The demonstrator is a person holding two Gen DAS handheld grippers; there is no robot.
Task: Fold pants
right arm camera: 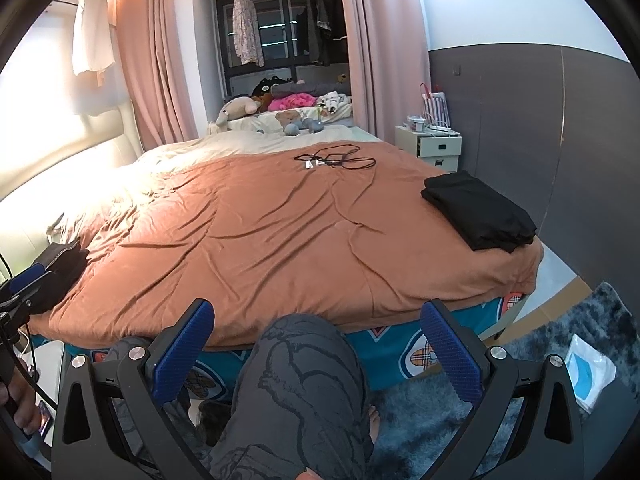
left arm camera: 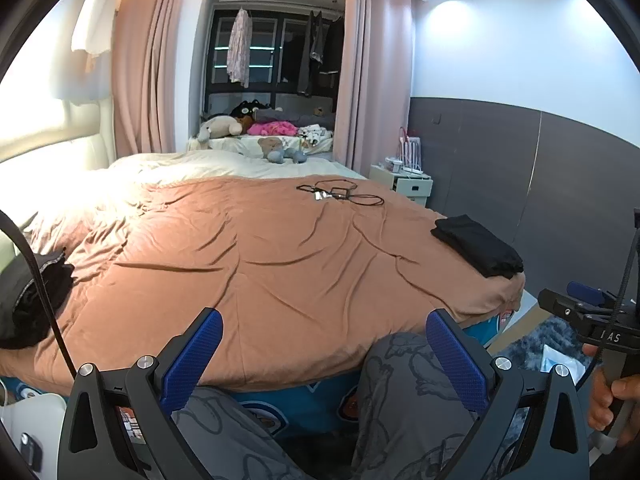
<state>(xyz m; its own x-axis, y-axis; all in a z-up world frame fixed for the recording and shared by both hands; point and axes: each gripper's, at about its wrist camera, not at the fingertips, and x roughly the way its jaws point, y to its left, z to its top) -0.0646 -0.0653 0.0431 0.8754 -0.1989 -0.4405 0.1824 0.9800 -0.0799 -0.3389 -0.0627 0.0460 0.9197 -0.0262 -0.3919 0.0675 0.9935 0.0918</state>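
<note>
A home bedroom: a wide bed (right arm camera: 280, 240) under a rumpled brown cover fills the room, with pink curtains (right arm camera: 156, 60) flanking a window alcove where clothes hang on a rail (right arm camera: 248, 32). Stuffed toys (right arm camera: 240, 110) are heaped beyond the bed, a white nightstand (right arm camera: 430, 148) stands by the grey-panelled wall, and a shaggy rug (right arm camera: 560, 340) covers the floor
</note>
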